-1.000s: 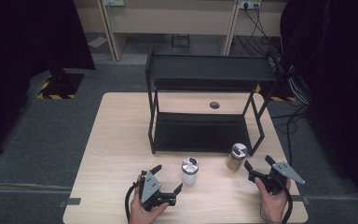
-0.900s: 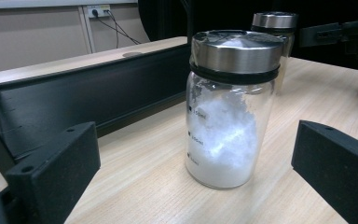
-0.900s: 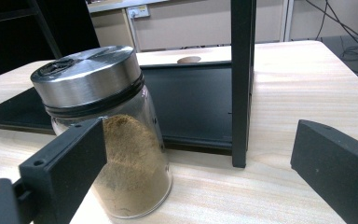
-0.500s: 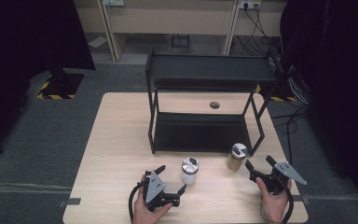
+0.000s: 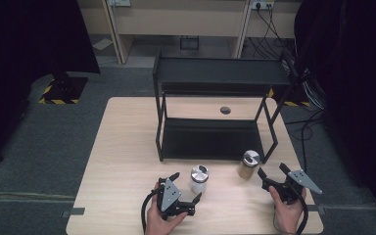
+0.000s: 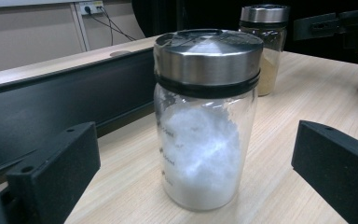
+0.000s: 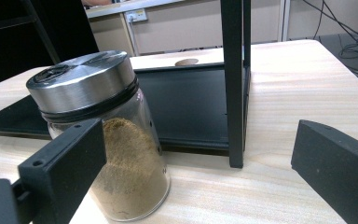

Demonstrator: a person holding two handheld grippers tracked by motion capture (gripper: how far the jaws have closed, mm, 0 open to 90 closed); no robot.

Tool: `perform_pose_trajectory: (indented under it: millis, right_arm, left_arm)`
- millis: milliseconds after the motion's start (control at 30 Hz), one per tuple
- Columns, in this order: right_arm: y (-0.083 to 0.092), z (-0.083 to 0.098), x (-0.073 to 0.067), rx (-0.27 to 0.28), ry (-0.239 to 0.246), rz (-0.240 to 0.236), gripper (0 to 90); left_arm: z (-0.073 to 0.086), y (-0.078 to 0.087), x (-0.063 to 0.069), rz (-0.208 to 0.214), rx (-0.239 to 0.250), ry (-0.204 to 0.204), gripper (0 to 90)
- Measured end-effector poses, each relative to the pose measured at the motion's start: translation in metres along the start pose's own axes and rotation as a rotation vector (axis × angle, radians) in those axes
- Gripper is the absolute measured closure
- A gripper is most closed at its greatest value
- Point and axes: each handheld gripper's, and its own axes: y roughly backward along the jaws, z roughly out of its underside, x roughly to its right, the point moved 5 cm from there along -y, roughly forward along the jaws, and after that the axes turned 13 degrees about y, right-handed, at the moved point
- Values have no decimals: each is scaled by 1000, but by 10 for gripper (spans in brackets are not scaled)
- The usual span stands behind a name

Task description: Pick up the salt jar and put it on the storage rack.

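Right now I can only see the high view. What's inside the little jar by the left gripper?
Observer: The jar holds white powder, seen through its clear glass in the left gripper view.
Operator: Is the left gripper squeezing it?
Observer: No. The left gripper has its jaws wide apart, with the jar standing between them, untouched.
Operator: And the other jar?
Observer: The second jar holds tan powder under a shiny metal lid, seen in the right gripper view.
Operator: Is the right gripper lined up on it?
Observer: Not quite. The right gripper is open, and the second jar sits off to one side, behind one jaw rather than midway.
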Motion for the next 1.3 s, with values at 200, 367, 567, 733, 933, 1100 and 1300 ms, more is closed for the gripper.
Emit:
perform_pose_trajectory:
  millis: [200,367,567,733,933,1100,1300]
  right_arm:
    - [0,0,0,1,1,1,33]
    - [0,0,0,2,0,1,33]
    - [1,0,0,3,-3,1,33]
    - [1,1,0,3,-3,1,33]
    - [2,1,0,3,-2,2,33]
    - [2,1,0,5,-4,2,33]
    - [2,1,0,6,-4,4,33]
  left_arm:
    - [-1,-6,3,-3,-5,-1,2]
    - [-3,-11,5,0,-10,0,2]
    - [-6,-19,8,-2,-24,-3,12]
    - [-7,-24,10,-4,-30,-5,47]
    - [-12,-31,12,-14,-63,2,167]
    - [-14,-34,11,-16,-74,13,301]
    - [-14,-34,10,-13,-69,17,303]
